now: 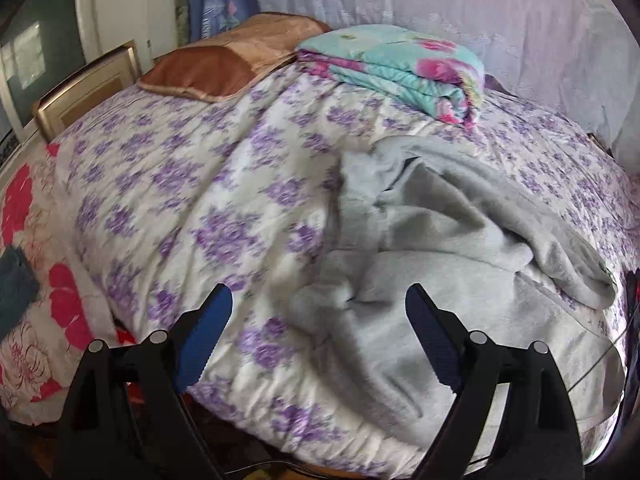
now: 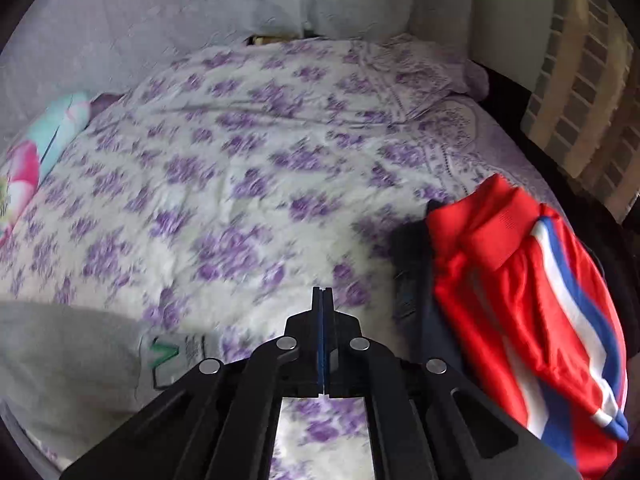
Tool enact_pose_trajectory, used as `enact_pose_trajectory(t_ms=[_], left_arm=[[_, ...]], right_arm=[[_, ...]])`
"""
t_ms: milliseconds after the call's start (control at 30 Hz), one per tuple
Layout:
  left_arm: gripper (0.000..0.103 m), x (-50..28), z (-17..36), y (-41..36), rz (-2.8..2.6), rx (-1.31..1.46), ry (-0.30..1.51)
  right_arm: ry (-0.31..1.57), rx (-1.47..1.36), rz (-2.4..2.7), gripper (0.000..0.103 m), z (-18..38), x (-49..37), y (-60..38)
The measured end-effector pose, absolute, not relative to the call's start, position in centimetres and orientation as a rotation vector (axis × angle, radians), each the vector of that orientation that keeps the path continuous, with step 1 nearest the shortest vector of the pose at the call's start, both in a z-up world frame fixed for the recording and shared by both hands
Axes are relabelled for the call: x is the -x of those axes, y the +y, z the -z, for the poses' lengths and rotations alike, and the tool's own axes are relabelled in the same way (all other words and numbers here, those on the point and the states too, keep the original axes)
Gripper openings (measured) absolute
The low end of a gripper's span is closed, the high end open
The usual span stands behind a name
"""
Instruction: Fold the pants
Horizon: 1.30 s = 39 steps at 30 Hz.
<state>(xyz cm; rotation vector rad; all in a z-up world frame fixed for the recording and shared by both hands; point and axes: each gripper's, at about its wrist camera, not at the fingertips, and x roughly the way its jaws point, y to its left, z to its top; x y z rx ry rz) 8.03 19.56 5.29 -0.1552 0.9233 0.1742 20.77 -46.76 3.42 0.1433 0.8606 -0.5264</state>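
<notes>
Grey pants [image 1: 440, 272] lie crumpled on the bed, on top of the white quilt w/ purple flowers [image 1: 192, 208]. They're bunched into loose folds, one thick fold running diagonally across the upper part, the rest spreading toward the near edge of the bed. In the right wrist view a corner of the same grey pants [image 2: 68, 356] shows at lower left, w/ a white label bearing a green mark at its edge.

Left gripper [image 1: 318, 300] is spread wide, blue-padded fingers [image 1: 208, 332] well apart, holding nothing. It hovers over the near edge of the pants; can't tell if the right-hand finger touches the cloth.

Right gripper [image 2: 322, 292] is pressed together, the two fingers meeting w/ only a thin blue line between them, nothing pinched. It points out over bare quilt [image 2: 240, 168], the pants off to its left.

Other stuff on the bed: a brown pillow [image 1: 224, 64] at the far left end, a folded turquoise blanket w/ pink flowers [image 1: 400, 72] just beside it toward the wall. To the right of the right gripper, a red garment w/ white and blue stripes [image 2: 520, 292] lies piled on something dark near the bed's edge. A sheet w/ big red flowers [image 1: 36, 272] covers the near left side, below the quilt. Pale curtain [image 1: 460, 12] hangs behind the bed. Both views are a bit motion-blurred
</notes>
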Motion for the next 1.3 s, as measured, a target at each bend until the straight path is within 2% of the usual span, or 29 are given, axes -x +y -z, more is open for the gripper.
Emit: enact_pose_trajectory(t_ms=[100, 133, 167, 200, 233, 300, 367, 433, 467, 500, 667, 833, 933, 967, 1033, 1100, 1167, 1267, 1300], left_arm=[[0.086, -11.1, -4.6, 15.1, -0.1, 0.102, 0.939], [0.086, -11.8, -4.4, 13.7, -0.073, 0.091, 0.945], [0.086, -12.3, -4.2, 12.6, -0.038, 0.087, 0.952], [0.086, -12.7, -3.9, 11.6, -0.009, 0.079, 0.959], [0.086, -12.9, -3.6, 10.7, 0.009, 0.063, 0.965], [0.086, -13.3, -2.9, 9.5, 0.032, 0.039, 0.979], [0.086, -13.5, -2.1, 9.1, 0.047, 0.035, 1.004], [0.086, -13.7, -1.4, 9.1, 0.043, 0.04, 1.021], [0.086, -13.7, -1.2, 9.2, 0.039, 0.046, 1.026], [0.086, -13.7, -1.1, 9.4, 0.034, 0.051, 1.03], [0.086, -13.8, -0.3, 10.5, -0.001, 0.077, 1.05], [0.086, -14.6, -0.1, 9.5, -0.006, 0.059, 1.053], [0.088, -15.6, -0.1, 7.8, 0.011, 0.016, 1.035], [0.092, -16.1, 0.0, 7.3, 0.012, 0.0, 1.03], [0.093, -17.3, 0.6, 6.9, 0.007, -0.011, 1.047], [0.093, -18.0, 1.0, 7.2, 0.028, 0.031, 1.094], [0.093, -17.7, -0.3, 8.3, 0.061, 0.073, 1.083], [0.093, -16.8, -3.2, 10.5, 0.058, 0.104, 1.013], [0.093, -16.9, -3.8, 11.2, 0.037, 0.102, 0.991]], right_arm=[[0.962, -0.157, 0.402, 0.003, -3.1, -21.9, -47.4], [0.991, -0.148, 0.366, 0.008, -2.6, -21.8, -46.6], [0.997, -0.132, 0.339, 0.044, -2.1, -21.4, -45.4], [0.987, -0.127, 0.301, 0.085, -1.7, -20.7, -44.3], [0.953, -0.132, 0.266, 0.092, -1.3, -19.8, -43.5], [0.907, -0.173, 0.203, 0.093, -0.2, -18.9, -42.5], [0.96, -0.209, 0.182, 0.09, 1.8, -19.9, -42.3], [1.017, -0.24, 0.158, 0.076, 3.7, -21.2, -42.2], [1.027, -0.251, 0.149, 0.062, 4.2, -21.7, -42.0], [1.008, -0.239, 0.132, 0.016, 4.0, -22.0, -41.4], [0.955, -0.032, 0.177, 0.011, 0.9, -23.2, -38.3], [0.799, 0.033, 0.342, 0.011, -6.1, -23.8, -41.7], [0.833, 0.053, 0.351, 0.012, -7.8, -26.0, -44.2], [0.889, 0.081, 0.328, 0.014, -7.0, -27.0, -44.4], [1.023, 0.15, 0.345, 0.023, -3.5, -28.5, -44.5], [1.07, 0.265, 0.483, 0.038, -0.1, -28.7, -44.6], [1.004, 0.348, 0.681, 0.038, 0.6, -27.6, -45.0], [0.841, 0.152, 0.591, 0.042, -2.6, -23.5, -44.3], [0.838, 0.076, 0.466, 0.047, -3.3, -22.3, -43.3]])
